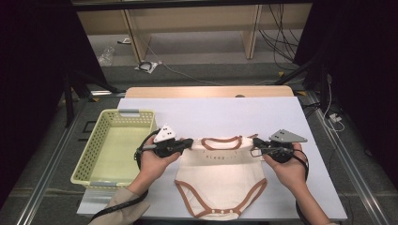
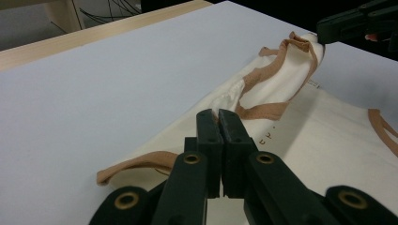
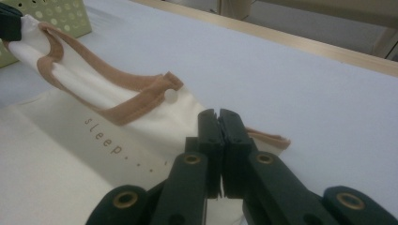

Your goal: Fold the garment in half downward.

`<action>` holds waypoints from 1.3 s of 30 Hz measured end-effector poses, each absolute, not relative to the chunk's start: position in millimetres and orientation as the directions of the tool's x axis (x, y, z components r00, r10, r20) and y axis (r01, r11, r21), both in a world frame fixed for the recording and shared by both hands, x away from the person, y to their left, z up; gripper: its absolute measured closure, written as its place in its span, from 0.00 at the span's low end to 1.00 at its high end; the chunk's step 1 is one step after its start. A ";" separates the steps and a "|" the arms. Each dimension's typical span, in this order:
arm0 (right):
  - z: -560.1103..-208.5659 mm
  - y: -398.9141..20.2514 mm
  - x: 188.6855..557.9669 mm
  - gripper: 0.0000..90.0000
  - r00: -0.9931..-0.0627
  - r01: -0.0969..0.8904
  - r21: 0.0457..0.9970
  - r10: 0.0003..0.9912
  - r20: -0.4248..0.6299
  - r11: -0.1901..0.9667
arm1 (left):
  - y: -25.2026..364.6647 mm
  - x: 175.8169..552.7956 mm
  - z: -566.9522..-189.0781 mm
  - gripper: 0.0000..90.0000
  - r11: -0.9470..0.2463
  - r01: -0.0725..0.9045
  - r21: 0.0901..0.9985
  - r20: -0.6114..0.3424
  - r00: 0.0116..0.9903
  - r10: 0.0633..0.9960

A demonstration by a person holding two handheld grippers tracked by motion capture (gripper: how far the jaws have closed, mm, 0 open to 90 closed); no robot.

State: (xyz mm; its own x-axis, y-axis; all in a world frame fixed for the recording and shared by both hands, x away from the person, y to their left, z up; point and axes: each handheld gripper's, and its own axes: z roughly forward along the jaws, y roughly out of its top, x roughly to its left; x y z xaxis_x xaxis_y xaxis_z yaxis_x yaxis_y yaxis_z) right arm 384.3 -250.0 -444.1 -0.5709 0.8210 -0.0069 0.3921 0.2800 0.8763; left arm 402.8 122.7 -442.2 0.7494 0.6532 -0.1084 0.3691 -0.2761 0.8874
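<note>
A cream baby bodysuit point(image 1: 220, 176) with brown trim lies face up on the white table cover point(image 1: 211, 112), snap end toward the front edge. My left gripper point(image 1: 190, 144) is shut on its left shoulder, and my right gripper point(image 1: 256, 146) is shut on its right shoulder. The neckline is stretched between them. In the left gripper view the jaws point(image 2: 219, 115) pinch a bunch of cream fabric of the bodysuit point(image 2: 328, 136), with the other gripper point(image 2: 356, 21) at the top right. In the right gripper view the jaws point(image 3: 219, 115) clamp the bodysuit point(image 3: 47, 154) beside the word "sleep".
An empty pale yellow perforated basket point(image 1: 89, 164) stands on the left side of the table, close to my left hand. A wooden table edge point(image 1: 206, 91) runs along the back. Cables and wooden furniture legs are on the floor beyond.
</note>
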 end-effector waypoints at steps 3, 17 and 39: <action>-444.1 -250.0 383.0 0.99 -0.572 0.400 0.872 0.820 -0.003 0.282 | 122.9 401.5 -442.3 0.98 -0.281 0.368 0.886 -0.105 0.751 0.652; -444.1 -249.4 378.8 0.99 -0.580 0.395 0.872 0.814 -0.008 0.290 | 124.2 394.3 -441.9 0.98 -0.292 0.364 0.884 -0.101 0.760 0.642; -444.0 -249.7 371.5 0.99 -0.591 0.390 0.871 0.807 -0.013 0.300 | 125.2 385.7 -441.0 0.98 -0.313 0.349 0.883 -0.082 0.771 0.631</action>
State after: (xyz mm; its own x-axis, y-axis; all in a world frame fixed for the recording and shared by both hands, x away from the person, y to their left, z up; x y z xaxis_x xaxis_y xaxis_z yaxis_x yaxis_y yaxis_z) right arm 371.5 -249.7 -444.0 -0.5907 0.8068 -0.0134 0.3896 0.2997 0.8708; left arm 385.7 125.2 -441.0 0.7714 0.6311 -0.0815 0.3493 -0.3129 0.8832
